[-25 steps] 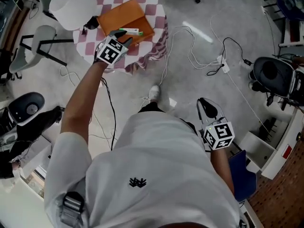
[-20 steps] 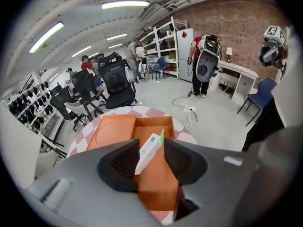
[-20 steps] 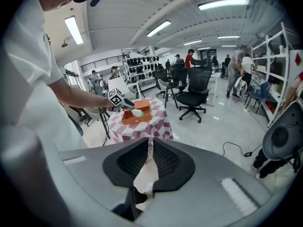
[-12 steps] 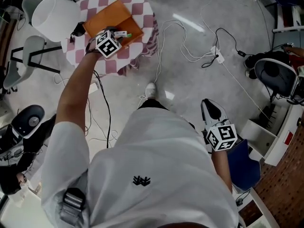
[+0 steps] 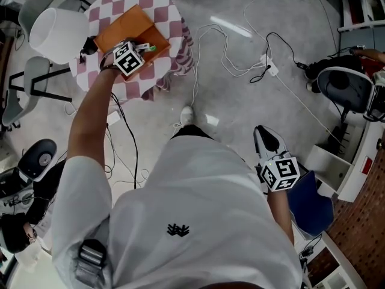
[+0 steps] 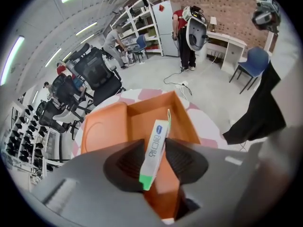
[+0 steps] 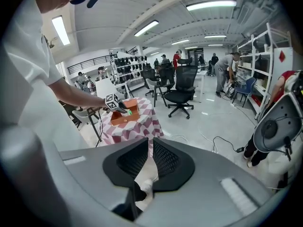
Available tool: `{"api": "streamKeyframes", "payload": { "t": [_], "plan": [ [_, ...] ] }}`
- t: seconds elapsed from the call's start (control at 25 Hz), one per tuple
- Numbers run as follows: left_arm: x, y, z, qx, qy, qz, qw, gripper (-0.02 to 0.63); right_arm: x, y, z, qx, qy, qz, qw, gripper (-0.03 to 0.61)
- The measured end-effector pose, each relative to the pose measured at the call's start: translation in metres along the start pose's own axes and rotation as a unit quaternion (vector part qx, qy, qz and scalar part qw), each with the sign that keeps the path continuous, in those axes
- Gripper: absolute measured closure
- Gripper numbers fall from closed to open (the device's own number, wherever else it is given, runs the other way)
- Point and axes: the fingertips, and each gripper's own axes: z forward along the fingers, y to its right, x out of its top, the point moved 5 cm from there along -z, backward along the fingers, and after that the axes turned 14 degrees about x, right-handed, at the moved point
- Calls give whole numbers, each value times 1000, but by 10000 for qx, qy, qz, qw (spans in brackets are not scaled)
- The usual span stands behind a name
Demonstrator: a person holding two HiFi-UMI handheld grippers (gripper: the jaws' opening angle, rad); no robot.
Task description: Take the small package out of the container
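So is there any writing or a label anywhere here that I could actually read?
Small package between the left gripper jaws: blue print, too blurred to read.
Marker cube: black-and-white square pattern, no words.
Shirt: small dark emblem, no letters.
White cabinet: red diamond sign, no words.

We see the small package, a slim white carton with blue print and a green end. It stands tilted between the wide-set fingers of the left gripper, green end lowest. Beneath it sits the container, an open orange box with its lid folded aside, on the checked table.
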Motion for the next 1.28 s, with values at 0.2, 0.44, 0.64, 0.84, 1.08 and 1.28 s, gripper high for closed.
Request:
{"api": "streamKeyframes", "payload": {
  "t": [0.2,0.44,0.64,0.84,1.08,1.28],
  "plan": [
    [-1,4,-4,-5,-28,27,10000,447,0,1,-4,17,47,23,10000,548],
    [1,3,-13,49,-70,-229,9997,466,-3,4,-9,55,38,47,10000,548],
    [4,-1,-26,136,-95,-444,9989,466,-6,6,-13,118,125,43,9998,549],
    [16,-7,-50,270,4,-667,9974,466,-12,6,-21,201,242,20,9995,549],
    [34,3,-84,348,179,-888,9953,466,-26,10,-40,283,408,-27,9988,550],
    [48,21,-116,377,193,-1059,9935,468,-39,9,-60,367,577,-98,9976,561]
  ]
}}
